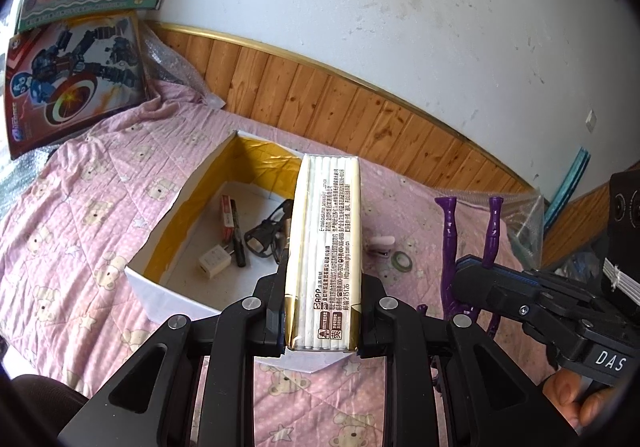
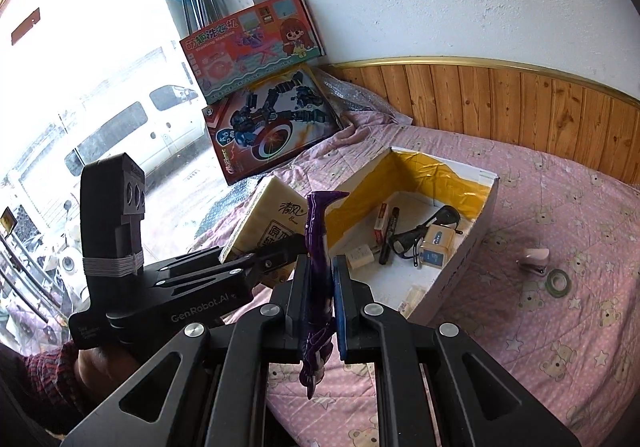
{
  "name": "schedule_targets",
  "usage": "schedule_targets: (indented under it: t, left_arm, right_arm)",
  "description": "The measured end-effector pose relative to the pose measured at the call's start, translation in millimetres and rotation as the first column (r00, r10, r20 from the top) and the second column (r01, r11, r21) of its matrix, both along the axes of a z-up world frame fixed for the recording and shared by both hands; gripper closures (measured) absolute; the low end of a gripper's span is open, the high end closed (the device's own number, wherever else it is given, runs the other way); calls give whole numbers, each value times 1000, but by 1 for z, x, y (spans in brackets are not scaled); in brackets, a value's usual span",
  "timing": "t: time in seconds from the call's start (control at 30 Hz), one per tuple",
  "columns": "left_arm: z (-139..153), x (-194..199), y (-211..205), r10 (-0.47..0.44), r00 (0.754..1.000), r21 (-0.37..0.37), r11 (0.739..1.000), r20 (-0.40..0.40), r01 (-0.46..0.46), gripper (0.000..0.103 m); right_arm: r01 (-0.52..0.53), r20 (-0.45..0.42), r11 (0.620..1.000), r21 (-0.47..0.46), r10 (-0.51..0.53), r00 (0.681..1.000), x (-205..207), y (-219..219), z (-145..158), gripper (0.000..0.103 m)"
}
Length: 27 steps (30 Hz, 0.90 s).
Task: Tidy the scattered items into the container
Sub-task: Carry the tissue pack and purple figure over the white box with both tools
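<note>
Tissue pack hides the box's right wall and part of its contents in the left wrist view. Print on pack too small to read. Small white item at 3 o'clock of box in right wrist view: blurred, unidentifiable; purple figure's lower end hidden between pads.

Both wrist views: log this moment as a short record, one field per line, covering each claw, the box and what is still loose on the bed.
left claw: shut on tissue pack, held above the near side of the box
right claw: shut on purple figure, its legs pointing up
box: white, open top, yellow lining, on the pink bedspread
in box: glasses, marker, white charger, a few small boxes
still loose: roll of tape, small white item, both right of the box
</note>
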<state>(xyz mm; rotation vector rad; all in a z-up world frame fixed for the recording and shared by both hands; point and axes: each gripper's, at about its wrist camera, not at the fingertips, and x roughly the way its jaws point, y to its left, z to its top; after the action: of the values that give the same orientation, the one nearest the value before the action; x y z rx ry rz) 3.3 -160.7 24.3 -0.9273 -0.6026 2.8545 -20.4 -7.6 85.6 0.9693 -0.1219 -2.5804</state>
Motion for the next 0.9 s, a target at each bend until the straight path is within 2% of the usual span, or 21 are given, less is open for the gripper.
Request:
schedule_targets:
  t: [0.43, 0.9]
  left_arm:
    - [0, -28, -17, -1, 1000, 8, 1000, 23, 1, 80]
    - [-25, -60, -14, -27, 994, 13, 1000, 110, 26, 80]
  right_arm:
    - [14, 34, 1000, -14, -14, 999, -44, 8, -3, 91]
    - [33, 100, 999, -11, -32, 994, -107, 14, -10, 91]
